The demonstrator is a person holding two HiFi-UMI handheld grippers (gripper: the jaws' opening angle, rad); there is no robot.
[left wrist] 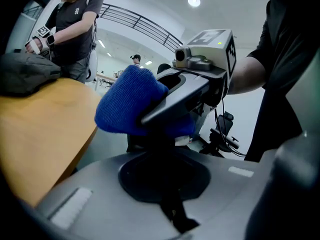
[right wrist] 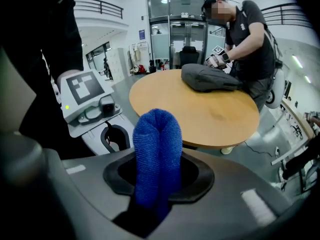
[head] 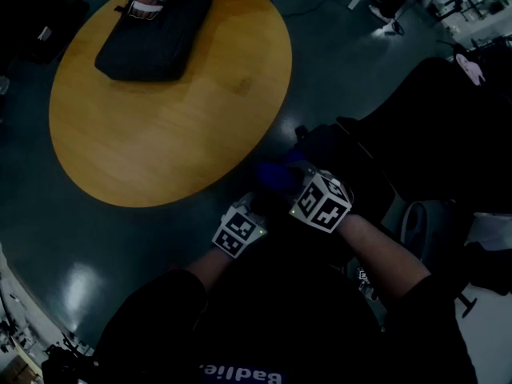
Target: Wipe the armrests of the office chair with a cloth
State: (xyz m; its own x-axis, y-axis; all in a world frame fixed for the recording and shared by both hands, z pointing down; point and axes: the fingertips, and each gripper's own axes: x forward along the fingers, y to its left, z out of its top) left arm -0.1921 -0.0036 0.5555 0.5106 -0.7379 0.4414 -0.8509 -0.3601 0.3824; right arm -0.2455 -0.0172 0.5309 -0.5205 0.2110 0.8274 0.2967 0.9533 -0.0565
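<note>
A folded blue cloth [right wrist: 159, 149] stands up between the jaws of my right gripper [right wrist: 155, 189], which is shut on it. In the head view the cloth [head: 274, 174] shows dimly ahead of the right gripper [head: 290, 184], over the dark office chair [head: 352, 154]; I cannot make out the armrest in the gloom. My left gripper [head: 252, 206] sits just left of it. The left gripper view shows the cloth [left wrist: 127, 104] bulging from the right gripper, while the left gripper's [left wrist: 169, 196] own jaws are shut with nothing between them.
A round wooden table [head: 152, 134] lies ahead on the left with a black bag [head: 156, 30] on it. Another person [right wrist: 250, 39] works at the table's far side with grippers. A second office chair [left wrist: 225, 129] stands in the distance.
</note>
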